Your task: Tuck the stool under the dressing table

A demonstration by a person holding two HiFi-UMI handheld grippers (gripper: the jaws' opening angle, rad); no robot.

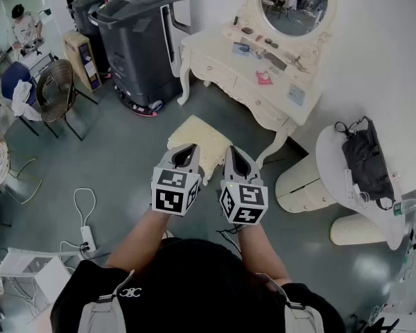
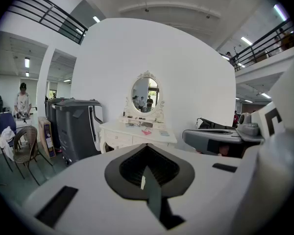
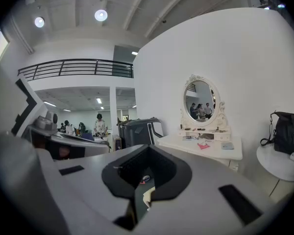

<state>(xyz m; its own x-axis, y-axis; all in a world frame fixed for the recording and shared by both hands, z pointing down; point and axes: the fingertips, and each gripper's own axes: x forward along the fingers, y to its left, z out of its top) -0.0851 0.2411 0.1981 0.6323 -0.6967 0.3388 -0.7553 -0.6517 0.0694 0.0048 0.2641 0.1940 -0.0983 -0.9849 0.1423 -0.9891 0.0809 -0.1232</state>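
The square cream cushioned stool (image 1: 194,136) is seen just beneath the left gripper (image 1: 186,151) and right gripper (image 1: 236,155), near the ornate cream dressing table (image 1: 209,49). Both pairs of jaws are pressed together, empty.

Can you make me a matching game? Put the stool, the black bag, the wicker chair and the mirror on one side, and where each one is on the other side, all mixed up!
Things
1. stool
2. black bag
3. wicker chair
4. oval mirror

Places
A. on the round white table
B. on top of the dressing table
C. on the floor in front of the dressing table, not under it
D. far left, beside the blue chair

Pairs: 1-C, 2-A, 3-D, 4-B
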